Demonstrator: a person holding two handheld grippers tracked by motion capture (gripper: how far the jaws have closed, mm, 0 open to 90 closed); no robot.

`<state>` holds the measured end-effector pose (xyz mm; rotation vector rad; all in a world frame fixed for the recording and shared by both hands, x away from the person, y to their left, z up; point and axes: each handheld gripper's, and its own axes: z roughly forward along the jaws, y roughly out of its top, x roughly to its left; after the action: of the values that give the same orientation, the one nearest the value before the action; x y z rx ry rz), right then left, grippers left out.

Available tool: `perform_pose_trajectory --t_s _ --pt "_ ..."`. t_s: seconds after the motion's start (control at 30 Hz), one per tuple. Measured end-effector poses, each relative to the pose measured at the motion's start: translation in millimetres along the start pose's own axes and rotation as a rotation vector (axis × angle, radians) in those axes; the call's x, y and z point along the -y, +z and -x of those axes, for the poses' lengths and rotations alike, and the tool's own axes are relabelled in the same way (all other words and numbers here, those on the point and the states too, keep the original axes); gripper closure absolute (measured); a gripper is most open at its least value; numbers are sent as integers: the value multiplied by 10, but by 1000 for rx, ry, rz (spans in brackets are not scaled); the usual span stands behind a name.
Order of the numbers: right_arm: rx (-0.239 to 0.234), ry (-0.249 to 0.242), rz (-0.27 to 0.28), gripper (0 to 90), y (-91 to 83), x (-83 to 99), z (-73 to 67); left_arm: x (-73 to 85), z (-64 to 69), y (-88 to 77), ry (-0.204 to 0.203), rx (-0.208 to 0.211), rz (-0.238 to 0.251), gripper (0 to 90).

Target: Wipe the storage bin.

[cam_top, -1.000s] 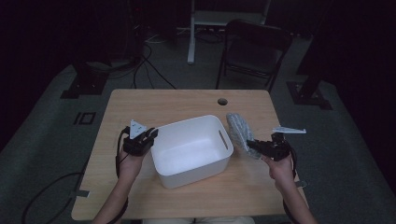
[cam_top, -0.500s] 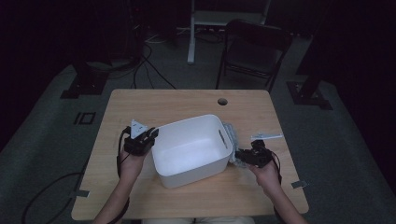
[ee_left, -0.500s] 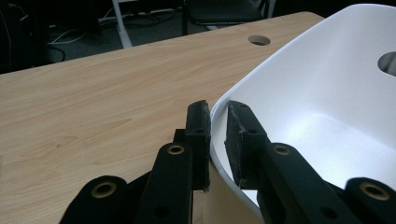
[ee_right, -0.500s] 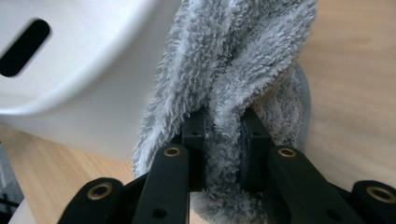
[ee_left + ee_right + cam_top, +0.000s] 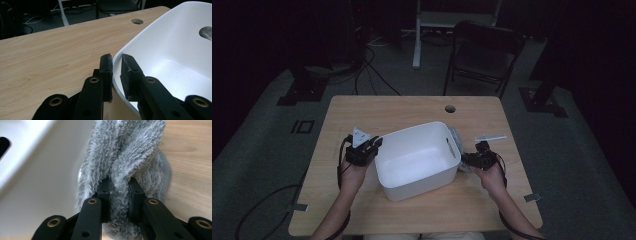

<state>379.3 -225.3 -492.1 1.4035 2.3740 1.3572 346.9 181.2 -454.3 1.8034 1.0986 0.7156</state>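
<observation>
Left claw point(image 5: 116, 67) clamps tub rim point(image 5: 117, 56); right claw point(image 5: 119, 192) pinches towel point(image 5: 125, 152).

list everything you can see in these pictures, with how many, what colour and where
Tub: one, white, middle of the table, nothing inside.
Towel: one, grey and fluffy, on the table against the tub's right wall.
Table: one, light wood, with a round hole near its far edge.
Folding chair: one, dark, on the floor beyond the table.
Cables: several, dark, on the floor behind the table.
Left tool: one, black, jaws closed on the tub's left rim.
Right tool: one, black, jaws closed on the towel.
</observation>
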Motion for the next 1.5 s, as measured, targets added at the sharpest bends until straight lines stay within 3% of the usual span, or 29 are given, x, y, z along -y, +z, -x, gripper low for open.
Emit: perform_pose_trajectory --t_s 0.17,0.23,0.33,0.4,0.47,0.67,0.8,0.87,1.03,1.2,1.33,1.5 --pt "28 20 -60 771 257 37 89 2 -12 0 1 2 1 795" --pt "20 17 -72 769 269 -3 116 3 -18 -3 3 9 1 796" --pt "7 16 -37 768 211 -98 118 3 -25 -3 5 14 0 796" --pt "-28 38 17 767 150 -196 133 2 -27 -3 5 16 -1 796" --pt "-22 23 40 766 148 -278 121 2 -22 -2 6 17 0 796" --pt "11 -3 10 771 302 -366 113 8 -16 3 -6 10 5 797" --pt "19 21 -10 774 426 -332 174 10 -14 4 -13 7 8 796" --pt "46 17 -48 775 539 -296 204 13 -15 4 -15 8 10 796" --pt "39 53 -72 773 705 -213 313 18 -26 1 -17 17 14 794" --pt "41 54 -52 767 626 -240 335 23 -41 -6 -16 31 16 793" --pt "32 49 0 765 473 -289 318 28 -61 -14 -22 52 21 793" --pt "12 54 60 762 211 -325 323 27 -140 -18 -25 115 32 793"
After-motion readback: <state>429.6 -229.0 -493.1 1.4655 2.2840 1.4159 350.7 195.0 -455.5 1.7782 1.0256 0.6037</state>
